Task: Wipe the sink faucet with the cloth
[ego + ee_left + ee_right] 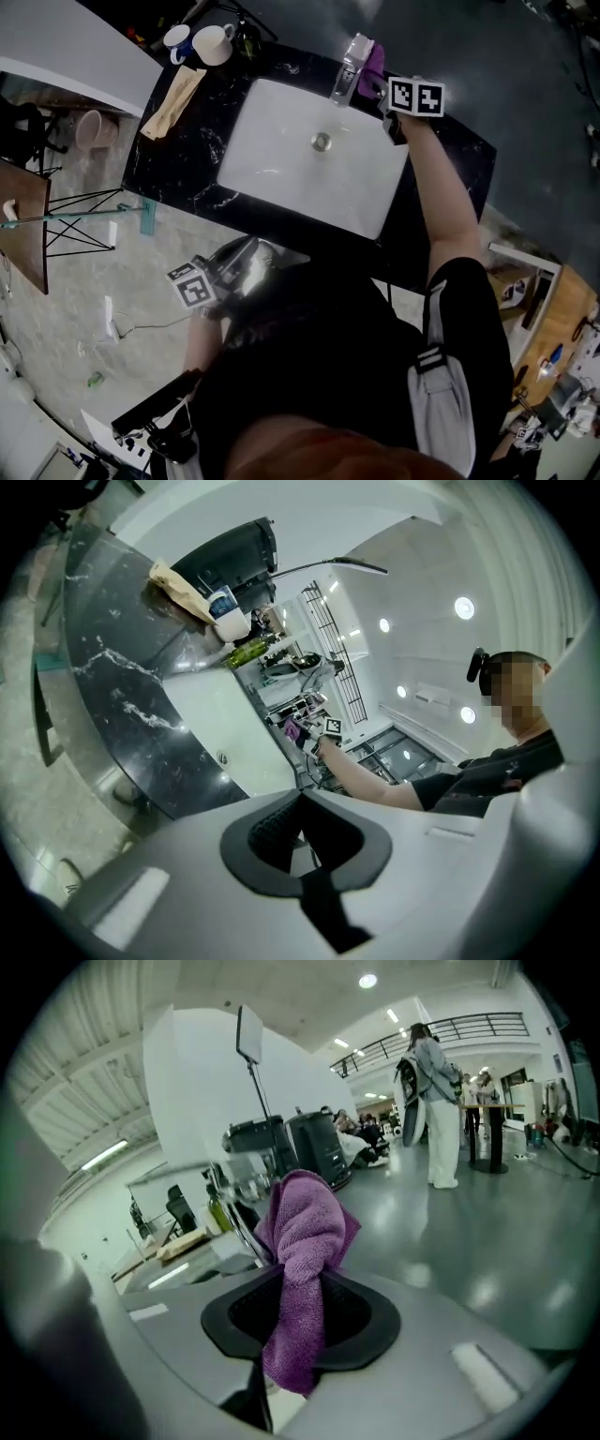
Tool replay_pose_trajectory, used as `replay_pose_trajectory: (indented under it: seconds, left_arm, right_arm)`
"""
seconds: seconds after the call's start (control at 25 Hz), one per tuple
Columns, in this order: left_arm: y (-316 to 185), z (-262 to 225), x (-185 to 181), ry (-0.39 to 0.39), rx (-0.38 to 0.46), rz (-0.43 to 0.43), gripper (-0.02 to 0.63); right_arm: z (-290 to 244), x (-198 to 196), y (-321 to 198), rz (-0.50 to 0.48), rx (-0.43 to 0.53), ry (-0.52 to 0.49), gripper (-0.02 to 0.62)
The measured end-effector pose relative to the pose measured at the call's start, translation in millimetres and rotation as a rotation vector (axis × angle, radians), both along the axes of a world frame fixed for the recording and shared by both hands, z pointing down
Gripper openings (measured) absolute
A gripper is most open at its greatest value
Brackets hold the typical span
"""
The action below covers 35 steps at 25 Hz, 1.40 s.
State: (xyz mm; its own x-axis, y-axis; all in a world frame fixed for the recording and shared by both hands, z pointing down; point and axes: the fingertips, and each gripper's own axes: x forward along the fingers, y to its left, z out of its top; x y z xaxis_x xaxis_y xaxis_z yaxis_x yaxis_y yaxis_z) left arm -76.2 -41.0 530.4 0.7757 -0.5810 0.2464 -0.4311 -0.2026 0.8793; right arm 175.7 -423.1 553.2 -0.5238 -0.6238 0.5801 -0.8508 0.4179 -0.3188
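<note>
Nearest the body, at about seven o'clock from the sink (281,178): left hand-held gripper (239,264), closed on nothing, by the near edge of the black tabletop (187,150). Best left parked there, clear of the wiping arm.

Across the white basin, at one o'clock from the drain (322,142): right hand-held gripper (386,98), clamped on the purple cloth (372,64) — a bunched wad standing proud of the jaws, a tail hanging out behind. Looks a firm pinch, taken mid-fold.

Just beyond, on the basin's far rim: chrome faucet (349,67), with the cloth right beside it at its three o'clock. Cannot tell whether touching or barely apart.

To wipe well: lead with the free wad, not the jaw tips. Press it against the spout's side and draw along the length, then roll the wrist to carry the cloth over the top and round to the nine o'clock side. Go lightly — avoid knocking hard jaw tips on chrome, avoid snagging and tugging the cloth out of the grip. Finish down at the base.

Farthest, at eleven o'clock on the tabletop: two mugs (202,42) and a tan bundle (173,98), well apart from the work.
</note>
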Motion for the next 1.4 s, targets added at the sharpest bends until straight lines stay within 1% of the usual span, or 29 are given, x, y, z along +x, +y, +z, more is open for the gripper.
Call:
replay_pose_trajectory:
  seconds: [0.12, 0.2, 0.32, 0.4, 0.44, 0.48, 0.52, 0.56, 0.64, 0.68, 0.76, 0.84, 0.88, 0.92, 0.96, 1.08, 1.24, 1.32, 1.4]
  left_arm:
    - [0, 4, 3, -0.006, -0.017, -0.009, 0.0]
    - [-1, 6, 5, -0.009, -0.024, -0.01, 0.0]
    - [-3, 9, 7, -0.01, -0.029, -0.007, 0.0]
    - [-4, 8, 8, -0.009, -0.028, -0.001, 0.0]
    - [-4, 8, 9, -0.008, -0.026, 0.004, 0.0]
    - [-5, 8, 9, -0.008, -0.026, 0.01, 0.0]
    - [-6, 8, 9, -0.007, -0.026, 0.015, 0.0]
    - [-6, 8, 9, -0.007, -0.028, 0.02, 0.0]
    - [-6, 8, 9, -0.005, -0.033, 0.026, -0.002]
    - [-6, 8, 10, -0.005, -0.035, 0.029, -0.002]
    - [-7, 8, 10, -0.007, -0.038, 0.032, -0.002]
    - [-7, 9, 9, -0.01, -0.044, 0.027, 0.0]
    - [-7, 9, 8, -0.011, -0.048, 0.021, 0.0]
    - [-7, 10, 8, -0.011, -0.053, 0.015, 0.0]
    - [-7, 11, 7, -0.012, -0.059, 0.009, 0.0]
    - [-7, 16, 3, -0.015, -0.081, -0.014, 0.0]
    - [-3, 24, 0, -0.017, -0.119, -0.042, 0.0]
    - [-2, 27, -1, -0.02, -0.131, -0.05, 0.0]
    - [-2, 29, -2, -0.024, -0.137, -0.055, 0.0]
  right_arm:
    - [49, -1, 3, -0.028, -0.112, 0.109, 0.109]
    - [61, -1, 2, -0.048, -0.157, 0.164, 0.109]
    - [61, -1, 2, -0.097, -0.17, 0.194, 0.11]
    - [52, 1, 2, -0.132, -0.138, 0.174, 0.11]
    - [42, 3, 1, -0.152, -0.096, 0.163, 0.109]
    - [26, 5, -2, -0.179, -0.033, 0.166, 0.109]
    - [6, 6, -6, -0.219, 0.049, 0.193, 0.109]
    - [-16, 6, -10, -0.271, 0.143, 0.245, 0.11]
    - [-59, 2, -19, -0.389, 0.318, 0.403, 0.11]
    - [-75, 0, -23, -0.445, 0.387, 0.491, 0.109]
    - [-97, -8, -30, -0.563, 0.491, 0.664, 0.109]
    - [-96, -13, -36, -0.701, 0.551, 0.855, 0.109]
    - [-88, -13, -38, -0.769, 0.564, 0.944, 0.109]
    - [-78, -11, -41, -0.825, 0.567, 1.011, 0.109]
    - [-68, -10, -43, -0.868, 0.565, 1.051, 0.109]
    - [-31, -9, -40, -0.953, 0.536, 1.073, 0.109]
    - [36, -13, -25, -1.067, 0.469, 1.094, 0.109]
    - [58, -14, -23, -1.091, 0.451, 1.108, 0.107]
    - [65, -15, -23, -1.091, 0.446, 1.105, 0.106]
